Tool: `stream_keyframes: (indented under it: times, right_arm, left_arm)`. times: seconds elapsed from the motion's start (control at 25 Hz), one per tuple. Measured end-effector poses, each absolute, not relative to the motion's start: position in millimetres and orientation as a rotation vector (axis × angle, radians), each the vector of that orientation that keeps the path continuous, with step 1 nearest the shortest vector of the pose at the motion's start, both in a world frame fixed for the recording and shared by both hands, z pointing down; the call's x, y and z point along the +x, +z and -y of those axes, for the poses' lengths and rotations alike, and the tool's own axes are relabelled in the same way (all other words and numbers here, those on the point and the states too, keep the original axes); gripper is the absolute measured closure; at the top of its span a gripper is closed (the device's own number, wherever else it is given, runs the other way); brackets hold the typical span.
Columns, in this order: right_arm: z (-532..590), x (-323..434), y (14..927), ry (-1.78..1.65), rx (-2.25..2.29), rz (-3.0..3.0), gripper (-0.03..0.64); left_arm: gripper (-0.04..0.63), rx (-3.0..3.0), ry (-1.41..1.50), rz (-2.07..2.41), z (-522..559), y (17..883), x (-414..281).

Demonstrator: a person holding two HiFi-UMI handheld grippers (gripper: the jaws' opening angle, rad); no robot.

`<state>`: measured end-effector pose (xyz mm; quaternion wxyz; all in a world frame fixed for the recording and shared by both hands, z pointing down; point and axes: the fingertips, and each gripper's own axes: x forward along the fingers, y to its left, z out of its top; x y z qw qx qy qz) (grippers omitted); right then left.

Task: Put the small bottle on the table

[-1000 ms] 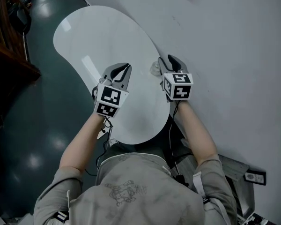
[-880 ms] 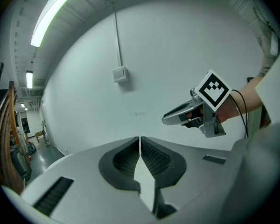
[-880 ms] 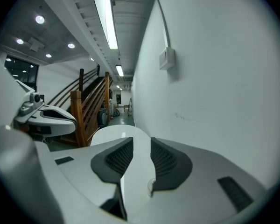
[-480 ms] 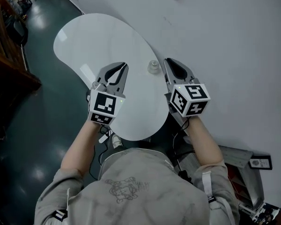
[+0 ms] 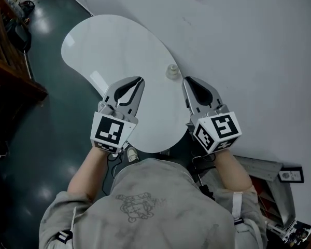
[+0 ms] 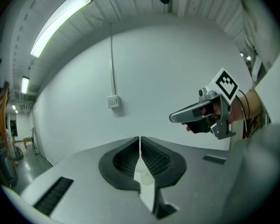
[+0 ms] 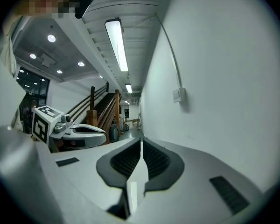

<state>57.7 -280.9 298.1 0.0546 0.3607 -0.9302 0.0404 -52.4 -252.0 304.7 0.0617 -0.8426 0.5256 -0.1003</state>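
Note:
The small clear bottle [image 5: 172, 70] stands upright on the white kidney-shaped table [image 5: 114, 45], at its edge by the wall. My right gripper [image 5: 187, 80] hovers just right of and nearer than the bottle, apart from it, jaws shut with nothing between them. My left gripper [image 5: 140, 79] is over the table's near part, left of the bottle, also shut and empty. In the left gripper view the jaws [image 6: 140, 139] meet, and the right gripper [image 6: 200, 113] shows beyond them. The right gripper view shows its jaws [image 7: 141, 143] closed, with the left gripper [image 7: 79, 130] at the left.
A white wall [image 5: 259, 45] runs along the table's right side. Dark glossy floor [image 5: 36, 134] lies to the left, with dark wooden furniture [image 5: 10, 82] at the far left. A staircase [image 7: 100, 108] and a corridor show in the right gripper view.
The right gripper has come off the bottle, shut its jaws and drawn back toward me. The bottle stays standing on the table. The left gripper has also pulled back a little.

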Motion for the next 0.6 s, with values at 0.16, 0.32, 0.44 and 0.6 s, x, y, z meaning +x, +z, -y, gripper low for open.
stream_keyframes:
  times: [0.16,0.32,0.44,0.6]
  right_arm:
    - [257.8,52.0,296.6,0.01,1.064,2.817,0.58]
    - [240.5,48.1,307.0,0.059,1.028,2.818,0.579]
    - [228.7,46.1,317.4,0.126,1.01,2.816,0.58]
    - [215.3,41.7,330.6,0.143,0.959,2.812,0.581]
  left_arm:
    - [0.572,-2.568,-0.281,-1.59,236.5,304.0,-56.1]
    - [0.572,-2.513,-0.349,-1.571,222.1,305.6,-54.6]
    - [0.572,-2.518,-0.375,-1.561,215.0,311.1,-51.5]
    - [0.572,-2.583,-0.342,-1.554,203.0,317.3,-45.8]
